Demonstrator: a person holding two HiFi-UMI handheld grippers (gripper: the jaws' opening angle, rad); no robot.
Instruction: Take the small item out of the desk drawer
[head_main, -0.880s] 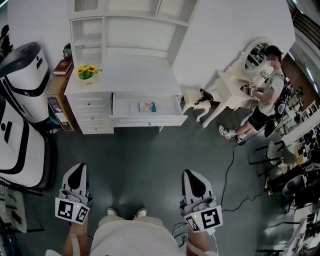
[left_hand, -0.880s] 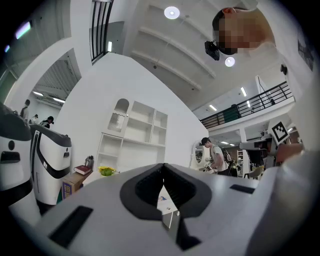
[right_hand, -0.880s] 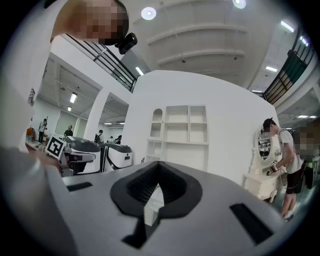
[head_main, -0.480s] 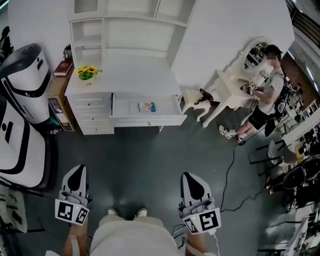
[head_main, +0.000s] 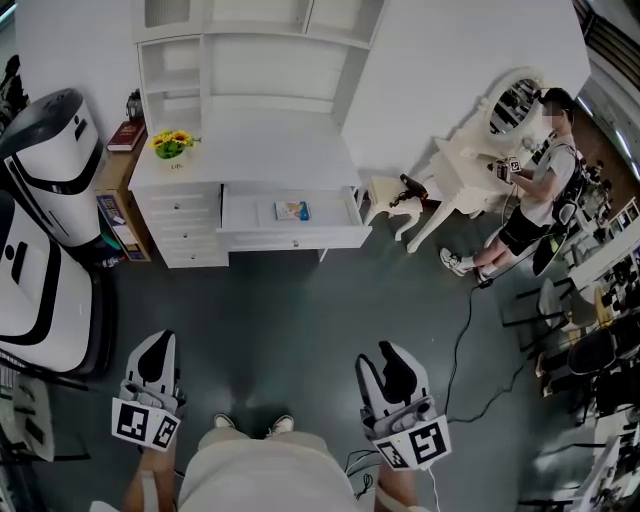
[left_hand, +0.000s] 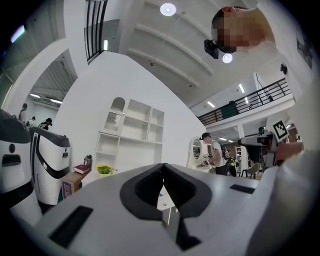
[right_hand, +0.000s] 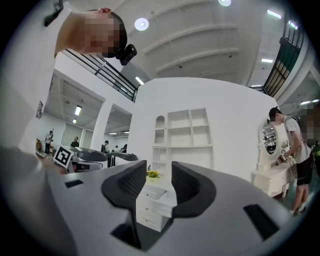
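Bright, even light from ceiling lamps (left_hand: 168, 9) (slight glare); gripper views bulge and darken at edges.

Small item (head_main: 293, 211) in the desk (head_main: 260, 150) drawer (head_main: 295, 238) is too small in the head view to identify (flat, pale, blue patch, that's all); both gripper views sit too low to see inside the drawer. Left gripper (left_hand: 163, 169) jaws block nearly all of the desk in its own view. Head view edges crop the person's forearms (head_main: 148, 480) at the bottom, the big white machine (head_main: 40, 250) at left, the shelf unit (head_main: 270, 75) at top.
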